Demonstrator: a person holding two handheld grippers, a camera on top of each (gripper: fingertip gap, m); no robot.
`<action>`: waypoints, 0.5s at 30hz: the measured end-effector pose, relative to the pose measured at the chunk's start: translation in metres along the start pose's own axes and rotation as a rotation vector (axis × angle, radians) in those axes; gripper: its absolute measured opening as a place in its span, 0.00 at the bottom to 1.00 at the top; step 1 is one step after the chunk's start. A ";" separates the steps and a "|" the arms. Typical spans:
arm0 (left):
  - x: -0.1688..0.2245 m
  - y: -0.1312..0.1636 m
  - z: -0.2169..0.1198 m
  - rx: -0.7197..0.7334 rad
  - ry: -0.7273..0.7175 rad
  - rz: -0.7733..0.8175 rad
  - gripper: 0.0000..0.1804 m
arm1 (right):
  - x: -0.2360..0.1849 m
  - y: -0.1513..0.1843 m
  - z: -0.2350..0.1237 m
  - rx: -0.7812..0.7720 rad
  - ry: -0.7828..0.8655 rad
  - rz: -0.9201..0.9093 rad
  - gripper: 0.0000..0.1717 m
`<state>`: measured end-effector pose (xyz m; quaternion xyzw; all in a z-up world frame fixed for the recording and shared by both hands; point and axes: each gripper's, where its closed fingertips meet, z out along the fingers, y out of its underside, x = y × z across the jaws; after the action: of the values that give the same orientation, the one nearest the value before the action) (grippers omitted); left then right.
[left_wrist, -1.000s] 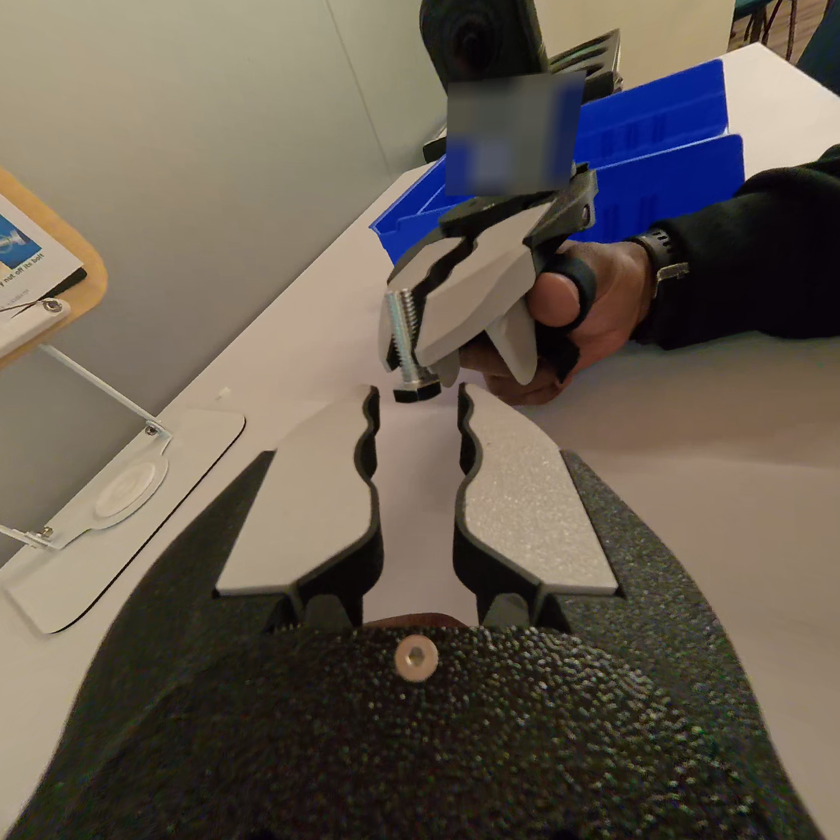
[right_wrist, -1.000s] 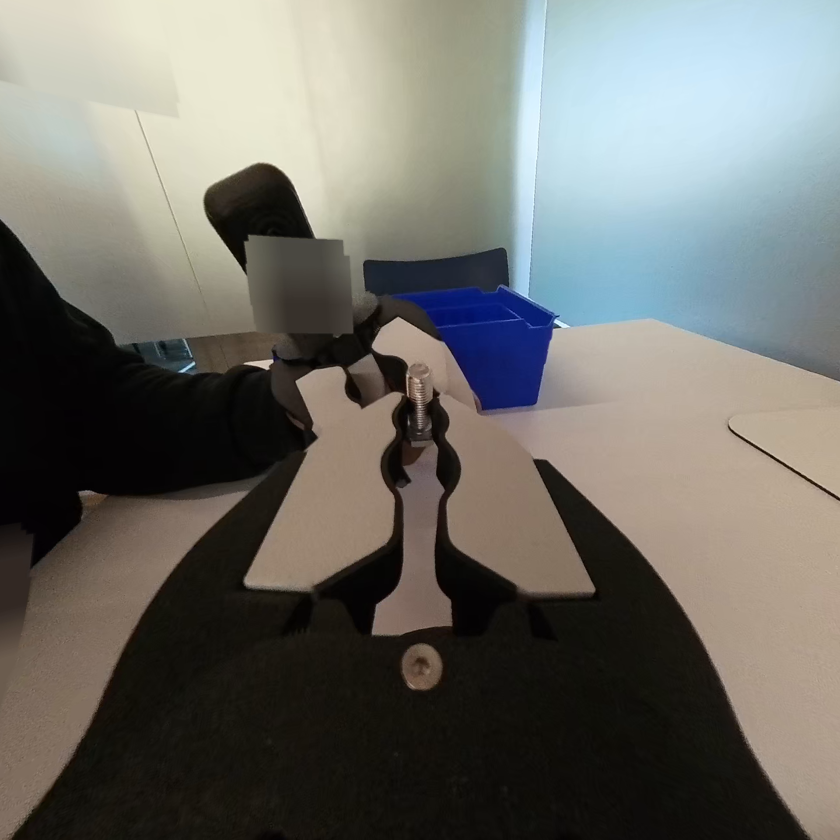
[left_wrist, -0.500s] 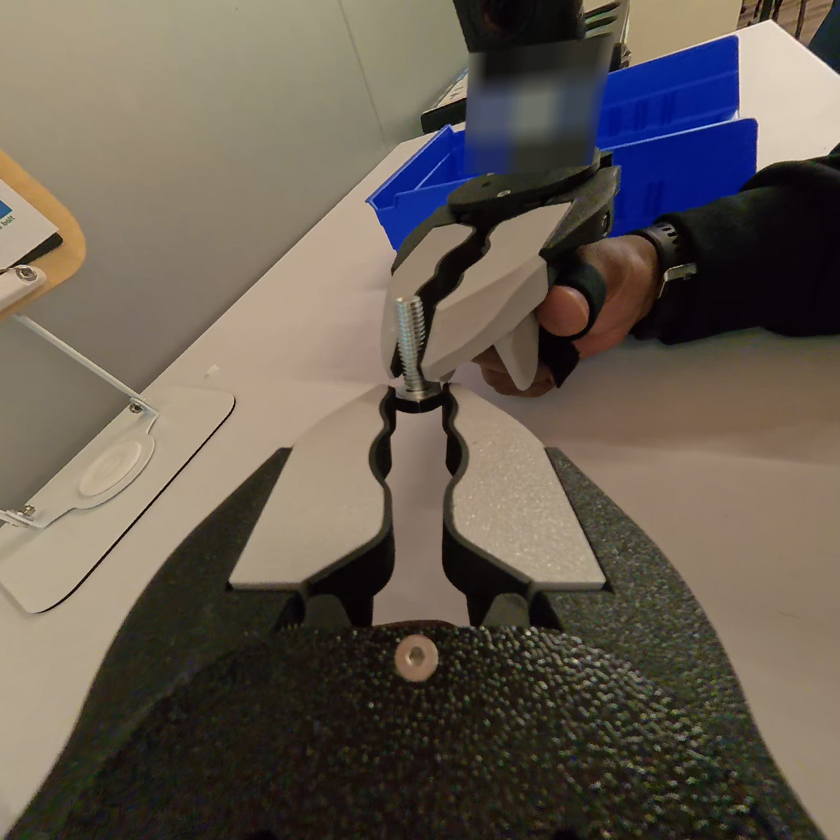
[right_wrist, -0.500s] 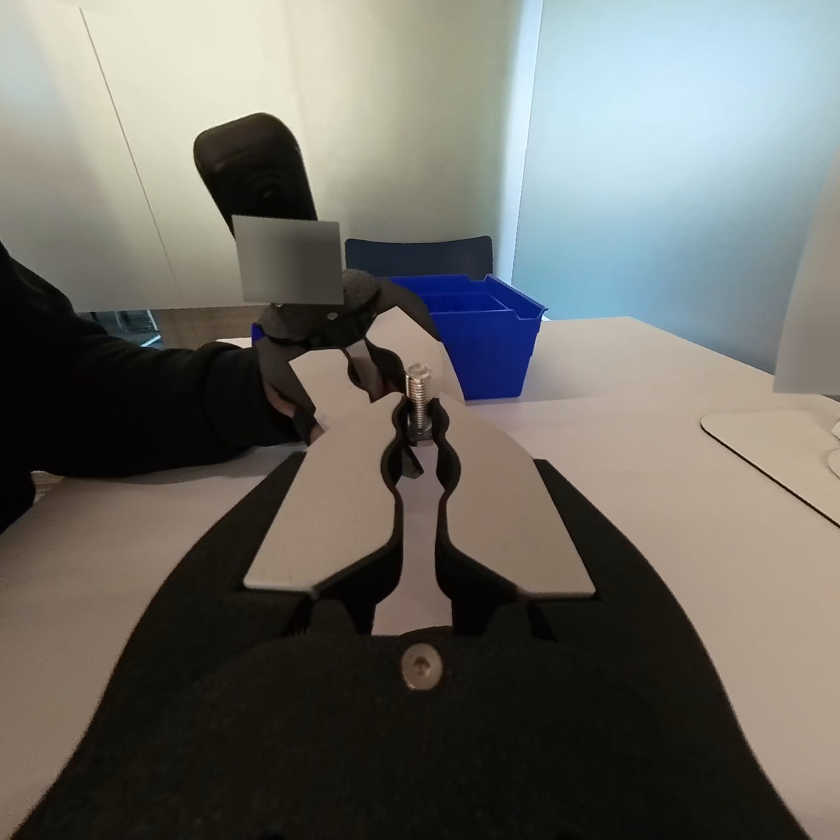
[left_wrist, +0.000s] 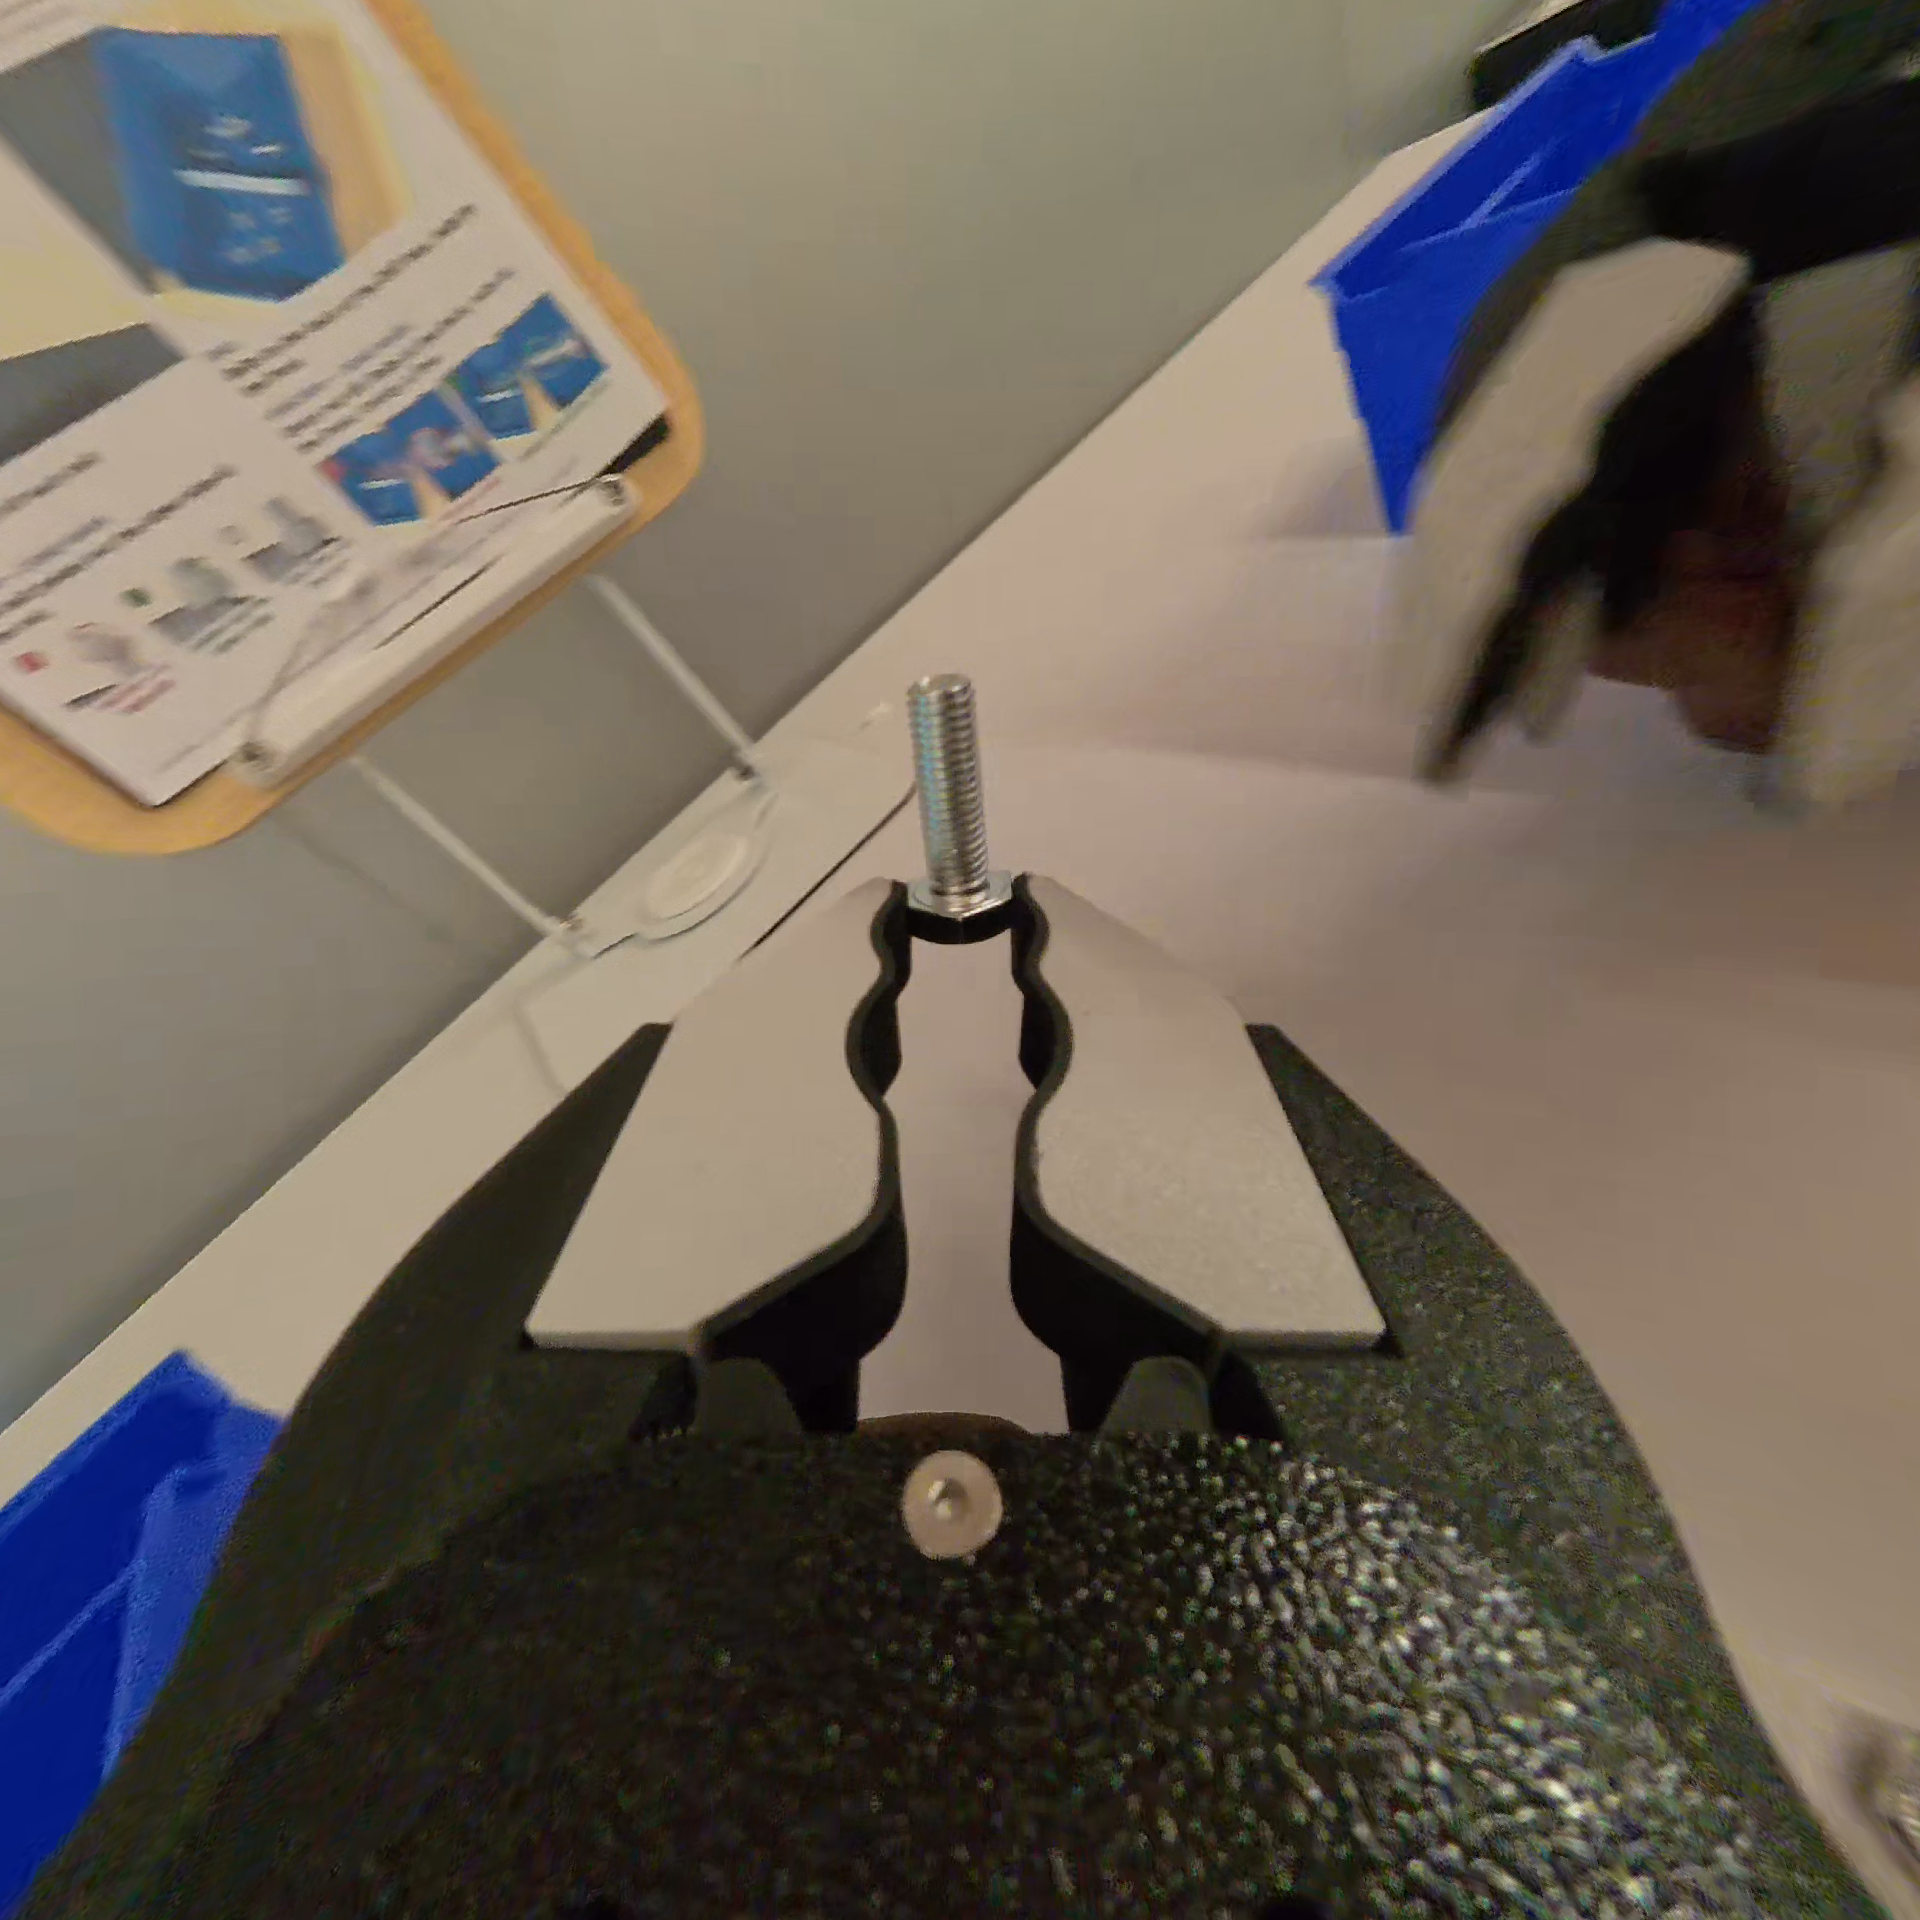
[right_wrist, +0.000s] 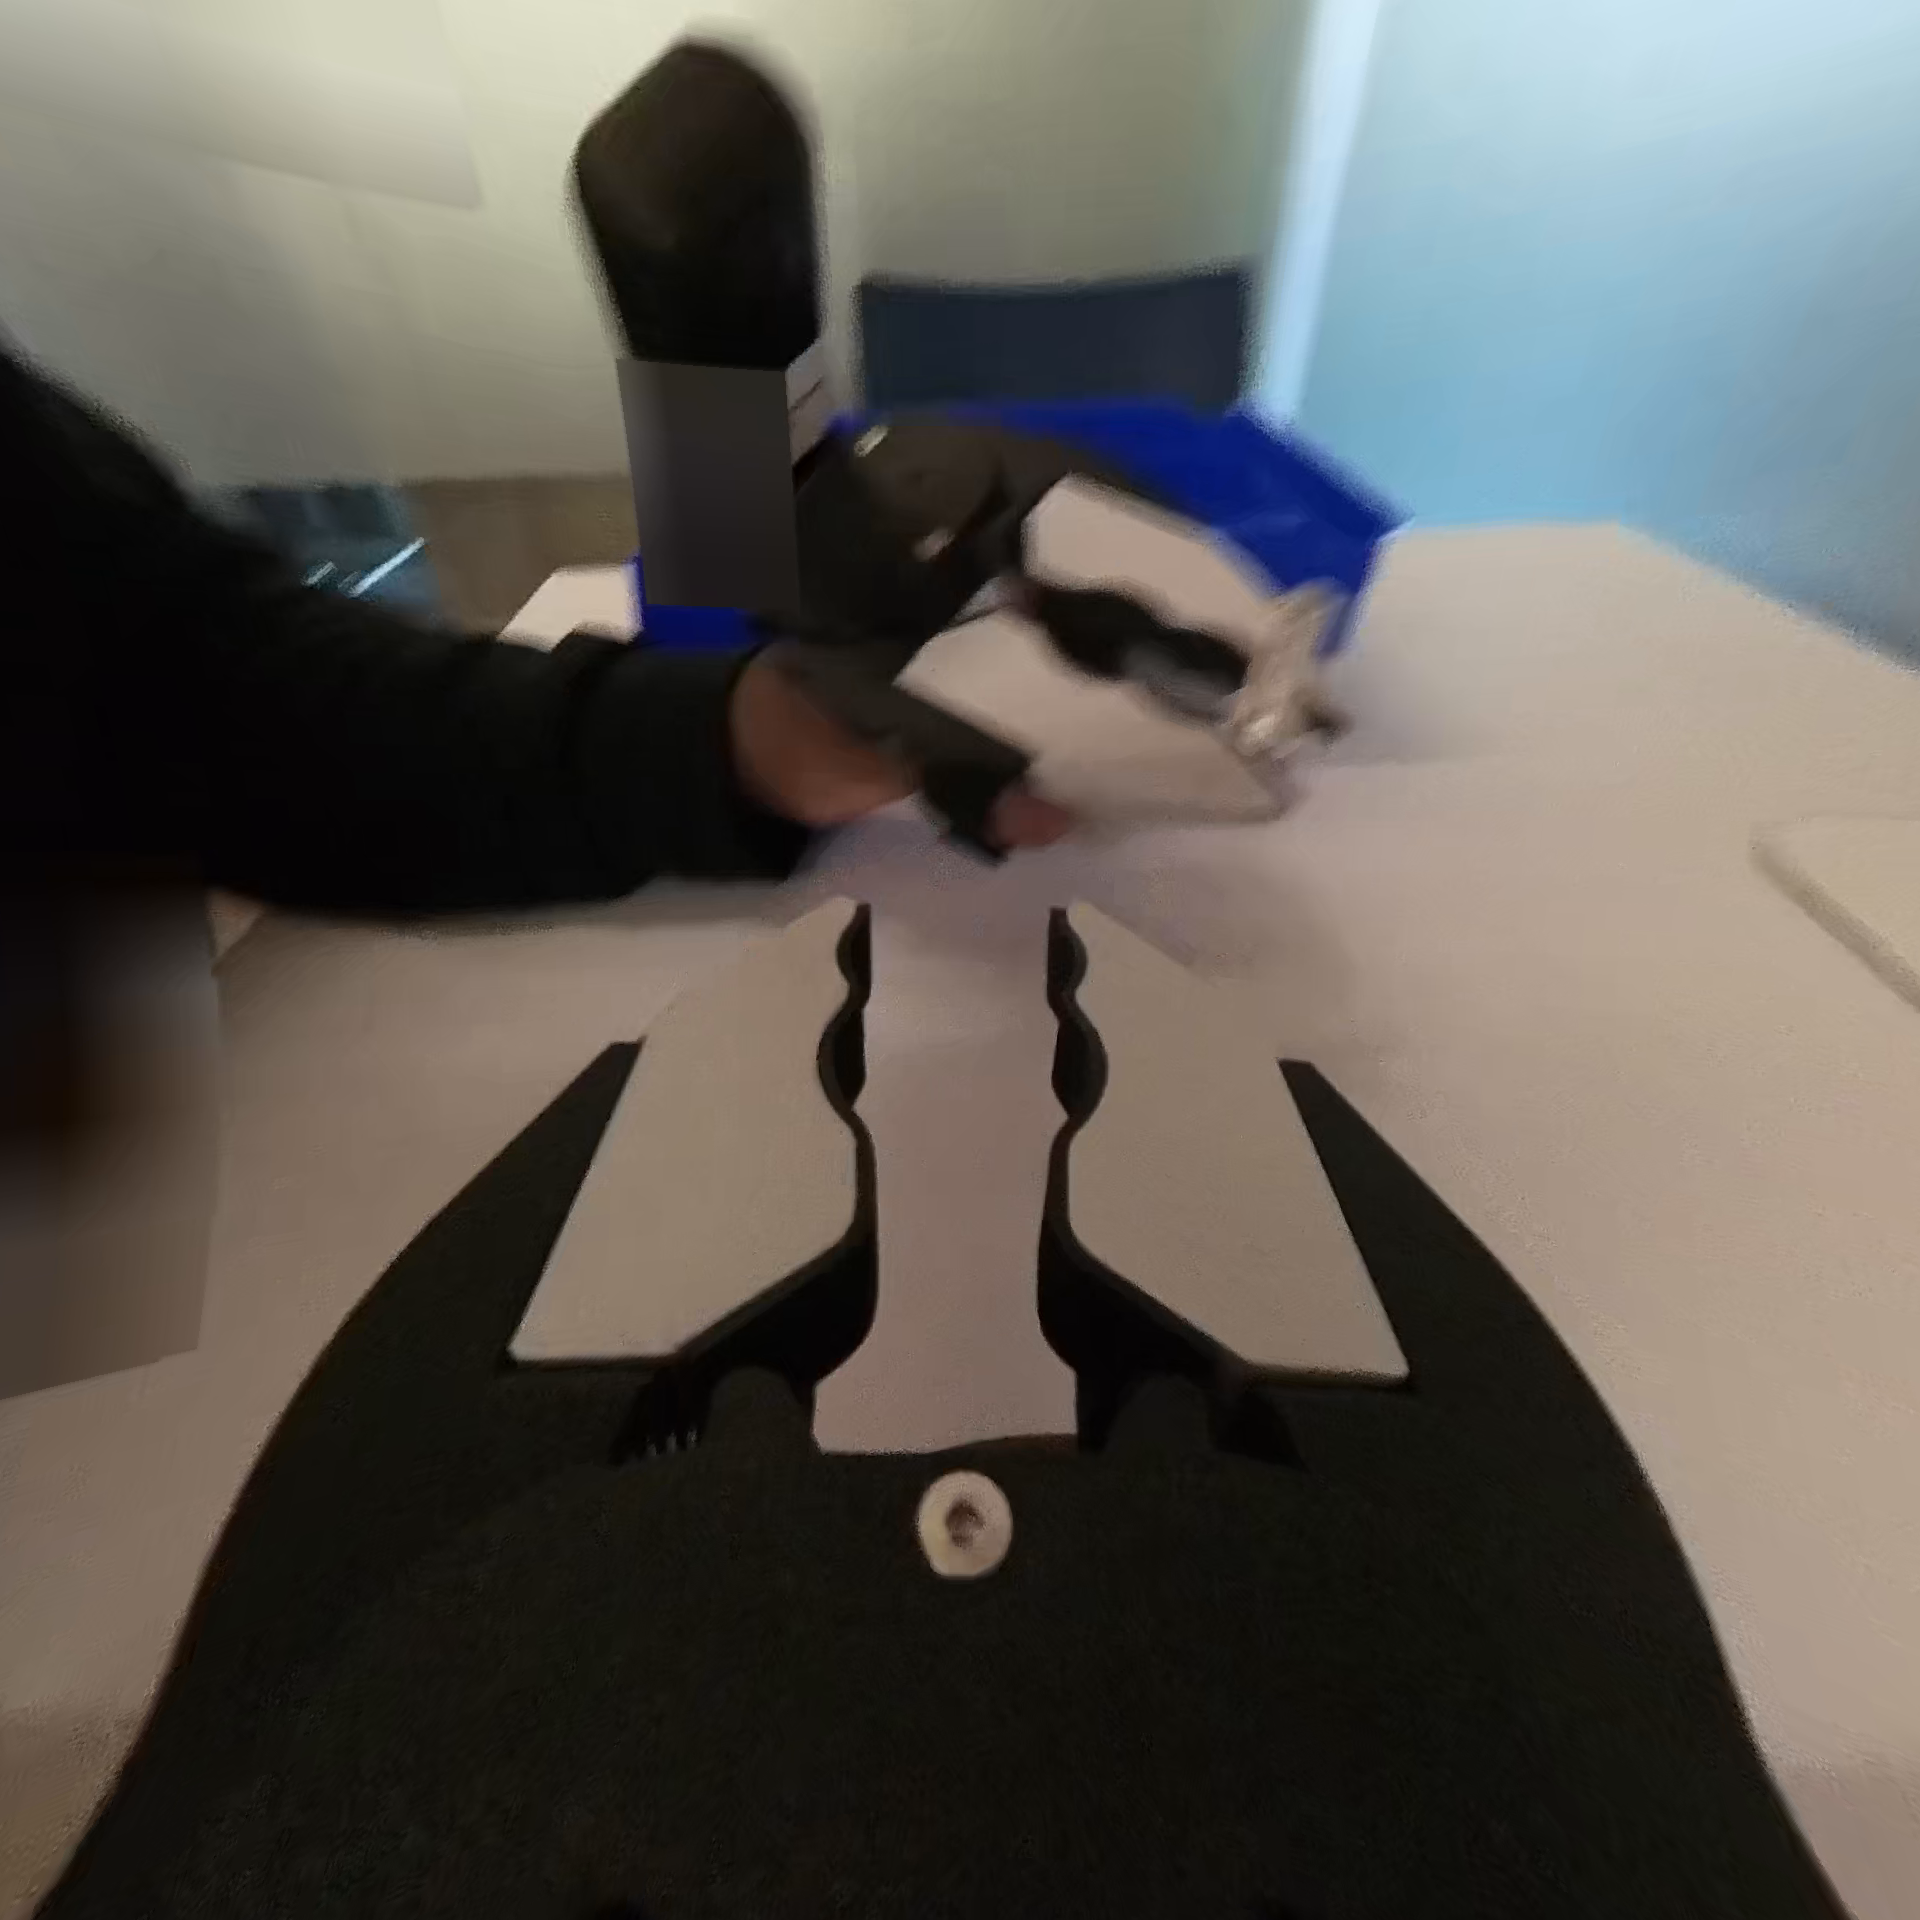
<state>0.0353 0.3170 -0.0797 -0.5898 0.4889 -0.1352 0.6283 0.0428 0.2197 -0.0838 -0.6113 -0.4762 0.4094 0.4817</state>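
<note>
A silver bolt (left_wrist: 945, 790) is being gripped by its head in the left gripper (left_wrist: 958, 914); the right gripper (right_wrist: 958, 925) is being held open, with nothing between its fingers.

Left wrist view: left gripper (left_wrist: 954, 914) at frame centre, bolt (left_wrist: 943, 790) upright between its fingertips, head clamped at the tips, shank rising above them. Table (left_wrist: 1351, 1039) runs from lower left to upper right. Clipboard stand (left_wrist: 312, 416) upper left, its base plate (left_wrist: 707, 862) on the table just left of the bolt. Bin (left_wrist: 1392, 343) upper right, behind the right gripper (left_wrist: 1621, 665) at the right edge. Another bin (left_wrist: 83, 1558) at the lower left edge.

Right wrist view: right gripper (right_wrist: 956, 925) centre, fingers apart over bare table. Left gripper sits above centre with the bolt at its tip, sleeve (right_wrist: 312, 727) to the left, bin behind it, chair (right_wrist: 1049, 332) further back.
</note>
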 end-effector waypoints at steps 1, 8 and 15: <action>-0.006 0.002 -0.001 -0.006 -0.031 -0.003 0.10 | -0.012 0.010 0.006 -0.067 -0.067 0.002 0.19; -0.015 0.010 -0.001 -0.038 -0.080 0.007 0.10 | -0.049 0.060 0.055 -0.394 -0.200 0.014 0.21; -0.018 0.007 -0.003 -0.026 -0.088 -0.005 0.10 | -0.046 0.070 0.074 -0.496 -0.120 0.027 0.21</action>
<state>0.0212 0.3301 -0.0771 -0.6046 0.4612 -0.1041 0.6411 -0.0248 0.1832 -0.1648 -0.6915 -0.5815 0.3220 0.2826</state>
